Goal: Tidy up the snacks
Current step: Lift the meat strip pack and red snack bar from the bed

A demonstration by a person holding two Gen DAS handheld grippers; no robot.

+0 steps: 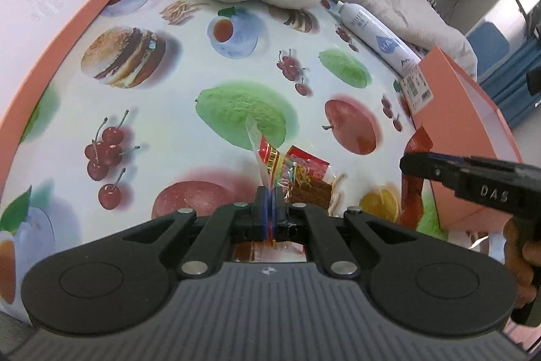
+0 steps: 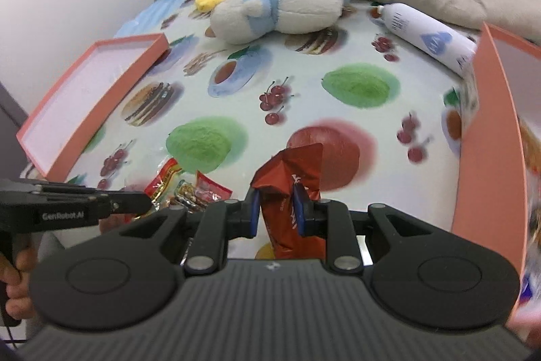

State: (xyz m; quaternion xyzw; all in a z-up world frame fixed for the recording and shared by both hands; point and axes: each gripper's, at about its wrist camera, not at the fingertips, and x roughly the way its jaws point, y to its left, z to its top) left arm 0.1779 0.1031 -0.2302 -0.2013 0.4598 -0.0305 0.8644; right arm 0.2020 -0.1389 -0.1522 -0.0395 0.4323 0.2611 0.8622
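The left gripper [image 1: 269, 208] is pinched fully together on the clear crimped edge of a red-and-yellow snack packet [image 1: 268, 158], which stands up from its tips. Just beside that packet, a second clear-and-red packet [image 1: 306, 180] of brownish snacks shows; whether it lies on the cloth or hangs with the first I cannot tell. The right gripper [image 2: 278, 212] is closed partway, its blue pads pressing both sides of a dark red foil snack pouch [image 2: 290, 192] held upright above the tablecloth [image 2: 304, 97] printed with fruit and burgers.

Outward, one shallow pink box tray [image 2: 37, 124] lies on the left and looks empty; a second pink box [image 2: 490, 137] stands at the right edge, with something colourful blurred beyond its wall.

By my reading the sorting is mid-way: three packets are in sight, two gripped and none seen resting in a box, so placing them remains. Also on the cloth: one plush duck [image 2: 270, 12] and one white tube [image 2: 429, 36].
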